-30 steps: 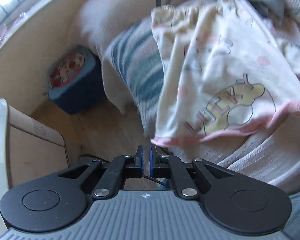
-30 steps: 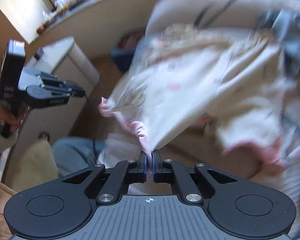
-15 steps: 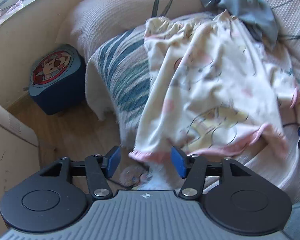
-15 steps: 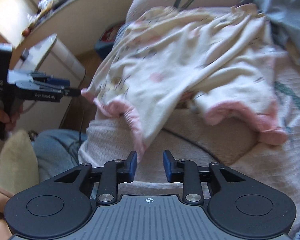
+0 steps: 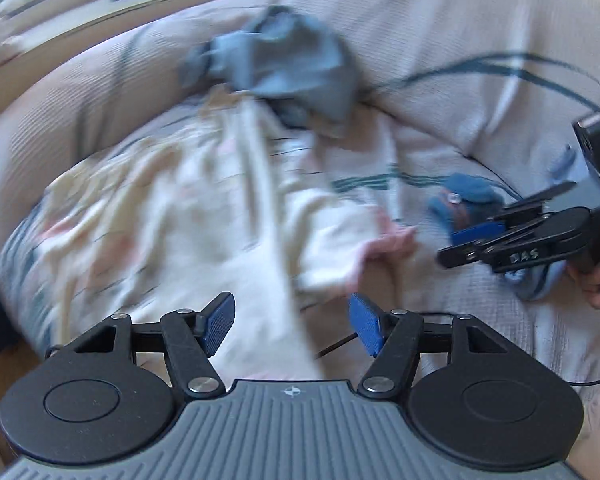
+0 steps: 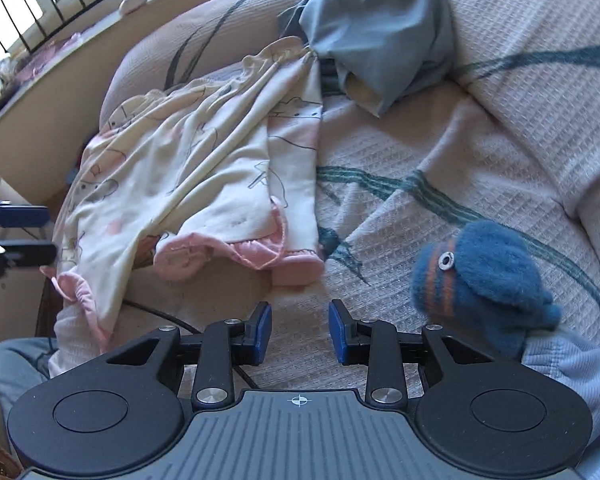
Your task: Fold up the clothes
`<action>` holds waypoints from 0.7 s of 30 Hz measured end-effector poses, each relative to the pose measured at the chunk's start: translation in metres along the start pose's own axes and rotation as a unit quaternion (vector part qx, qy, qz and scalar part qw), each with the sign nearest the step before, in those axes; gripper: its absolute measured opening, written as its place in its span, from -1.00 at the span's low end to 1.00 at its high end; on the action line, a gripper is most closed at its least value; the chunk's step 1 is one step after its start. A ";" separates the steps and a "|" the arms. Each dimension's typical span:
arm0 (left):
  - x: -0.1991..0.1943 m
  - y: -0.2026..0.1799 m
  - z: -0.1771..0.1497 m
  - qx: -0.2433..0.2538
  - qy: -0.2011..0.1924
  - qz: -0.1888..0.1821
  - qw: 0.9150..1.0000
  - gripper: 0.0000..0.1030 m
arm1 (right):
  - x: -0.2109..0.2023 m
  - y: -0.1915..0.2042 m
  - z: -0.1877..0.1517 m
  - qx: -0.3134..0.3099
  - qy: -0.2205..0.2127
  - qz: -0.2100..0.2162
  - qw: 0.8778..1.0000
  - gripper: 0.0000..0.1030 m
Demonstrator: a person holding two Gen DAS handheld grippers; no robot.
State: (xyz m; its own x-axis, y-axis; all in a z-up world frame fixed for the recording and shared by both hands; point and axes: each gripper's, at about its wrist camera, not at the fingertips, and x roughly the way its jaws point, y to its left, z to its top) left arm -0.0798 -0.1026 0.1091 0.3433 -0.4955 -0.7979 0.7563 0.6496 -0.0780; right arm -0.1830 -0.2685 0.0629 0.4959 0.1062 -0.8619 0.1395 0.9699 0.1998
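**Clothes on the sofa**

Beige sofa cover (image 6: 480,152) lies under both grippers. Right gripper (image 6: 299,330) and left gripper (image 5: 292,326) have fingers wide, holding nothing. Cream pajama pants (image 6: 204,168) lie flat just ahead, grey cloth (image 6: 380,36) behind.

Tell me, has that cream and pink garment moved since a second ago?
Yes. The cream and pink garment was hanging from both grippers; now it lies dropped on the sofa cover, its top edge beside the grey-blue cloth.
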 end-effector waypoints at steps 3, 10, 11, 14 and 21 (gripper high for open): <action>0.028 -0.039 0.011 0.022 0.018 -0.013 1.000 0.00 | -0.002 -0.006 -0.002 0.002 -0.002 0.009 1.000 -0.38; 0.080 -0.053 0.014 0.018 0.059 0.000 0.998 -0.90 | 0.003 -0.016 0.003 -0.015 -0.004 0.017 1.000 -0.38; 0.083 -0.050 0.014 0.017 0.063 0.008 0.998 -0.90 | 0.005 -0.017 0.004 -0.018 -0.004 0.017 1.000 -0.37; 0.086 -0.038 0.013 0.016 0.074 0.055 0.996 -0.90 | 0.011 -0.020 0.011 -0.031 -0.008 0.011 0.999 -0.10; 0.081 -0.005 0.014 -0.035 0.079 0.091 0.992 -0.90 | 0.033 -0.008 0.025 -0.097 0.001 0.023 0.995 -0.07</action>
State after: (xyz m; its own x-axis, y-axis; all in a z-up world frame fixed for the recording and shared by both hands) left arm -0.0485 -0.1539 0.0533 0.3754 -0.2730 -0.8857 0.6474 0.7611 0.0398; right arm -0.1458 -0.2783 0.0448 0.4963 0.1525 -0.8546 -0.0519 0.9879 0.1461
